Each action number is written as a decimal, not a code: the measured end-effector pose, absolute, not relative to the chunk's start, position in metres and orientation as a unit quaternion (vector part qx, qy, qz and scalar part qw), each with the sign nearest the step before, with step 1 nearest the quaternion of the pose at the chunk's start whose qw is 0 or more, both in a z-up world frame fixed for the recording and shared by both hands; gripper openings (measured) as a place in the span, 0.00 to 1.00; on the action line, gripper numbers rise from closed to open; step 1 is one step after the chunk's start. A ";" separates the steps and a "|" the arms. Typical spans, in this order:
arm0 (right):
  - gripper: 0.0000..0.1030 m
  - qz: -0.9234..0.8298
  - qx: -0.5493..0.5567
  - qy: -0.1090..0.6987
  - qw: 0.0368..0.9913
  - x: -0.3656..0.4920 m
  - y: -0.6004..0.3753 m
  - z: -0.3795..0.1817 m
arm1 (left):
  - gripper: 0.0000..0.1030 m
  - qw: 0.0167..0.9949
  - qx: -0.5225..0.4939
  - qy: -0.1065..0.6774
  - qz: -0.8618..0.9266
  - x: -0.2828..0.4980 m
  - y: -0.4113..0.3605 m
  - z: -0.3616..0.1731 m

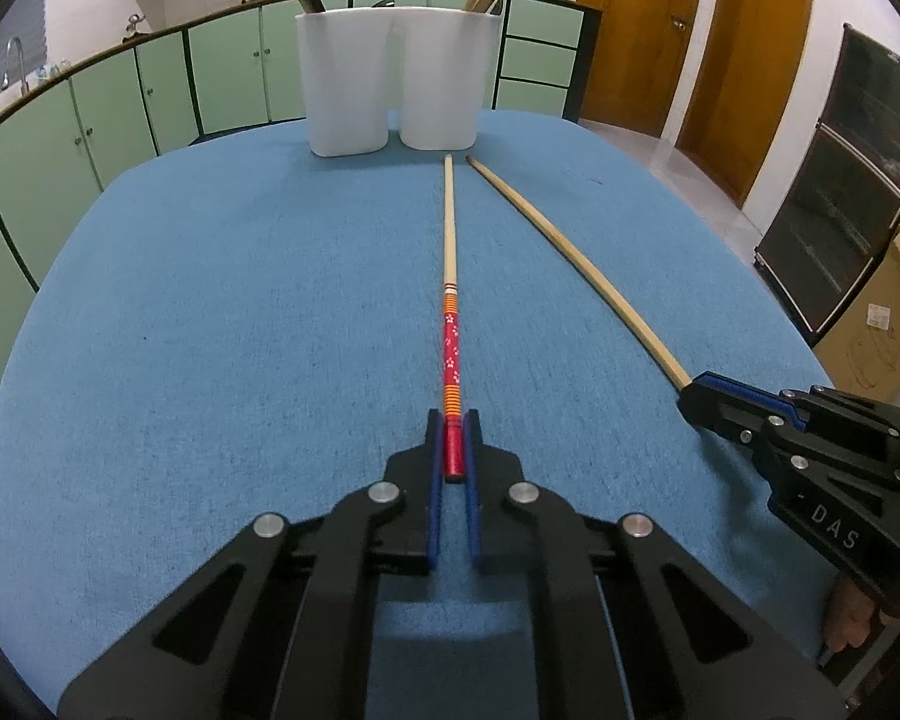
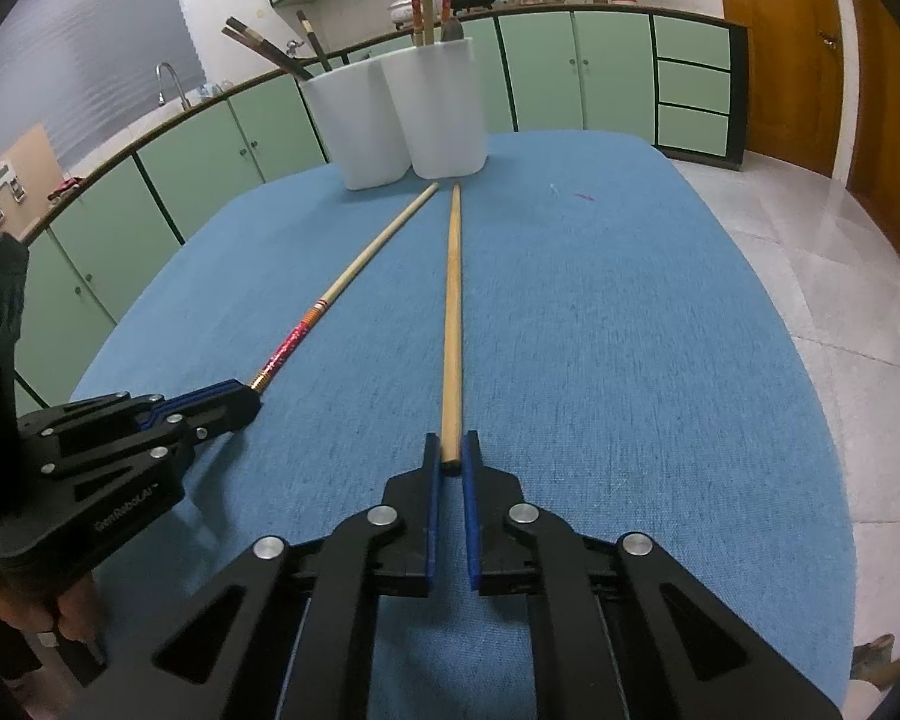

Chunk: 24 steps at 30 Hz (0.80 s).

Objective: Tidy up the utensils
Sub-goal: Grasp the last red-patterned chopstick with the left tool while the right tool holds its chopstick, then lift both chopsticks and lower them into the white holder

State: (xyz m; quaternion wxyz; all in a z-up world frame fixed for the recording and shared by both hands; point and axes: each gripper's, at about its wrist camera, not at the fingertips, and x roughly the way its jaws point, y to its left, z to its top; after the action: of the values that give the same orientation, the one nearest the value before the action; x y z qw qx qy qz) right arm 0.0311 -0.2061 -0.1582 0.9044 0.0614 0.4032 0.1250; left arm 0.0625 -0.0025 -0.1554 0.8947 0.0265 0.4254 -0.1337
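Two long chopsticks lie on the blue table, tips toward a white two-part holder (image 1: 390, 78). My left gripper (image 1: 452, 426) is shut on the red end of the red-and-orange patterned chopstick (image 1: 449, 276). My right gripper (image 2: 450, 447) is shut on the near end of the plain wooden chopstick (image 2: 452, 312). The right gripper also shows in the left wrist view (image 1: 699, 399), with the plain chopstick (image 1: 570, 258) running from it. The left gripper (image 2: 240, 399) and patterned chopstick (image 2: 342, 288) show in the right wrist view. The holder (image 2: 402, 114) holds several dark and red chopsticks.
The blue cloth table (image 1: 210, 312) ends close behind the holder. Green kitchen cabinets (image 2: 576, 72) and a counter with pots stand beyond. A dark glass cabinet (image 1: 846, 180) and a cardboard box (image 1: 882, 324) stand right of the table.
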 end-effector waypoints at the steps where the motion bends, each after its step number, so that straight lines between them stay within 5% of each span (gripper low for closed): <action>1: 0.07 0.124 0.061 0.404 0.904 0.031 -0.206 -0.158 | 0.05 0.895 0.026 0.425 -0.133 0.062 -0.002 -0.155; 11: 0.07 0.127 0.052 0.392 0.910 0.027 -0.208 -0.146 | 0.05 0.901 0.025 0.411 -0.139 0.056 -0.002 -0.145; 24: 0.06 0.106 0.001 0.302 0.948 0.012 -0.222 -0.067 | 0.05 0.940 0.041 0.313 -0.129 0.040 -0.001 -0.058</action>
State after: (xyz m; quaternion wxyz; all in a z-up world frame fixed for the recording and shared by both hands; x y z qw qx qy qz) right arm 0.0122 -0.2225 -0.0666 0.9475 0.0006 0.3017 0.1056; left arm 0.0401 -0.0011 -0.0583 0.9400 0.0410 0.3129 -0.1293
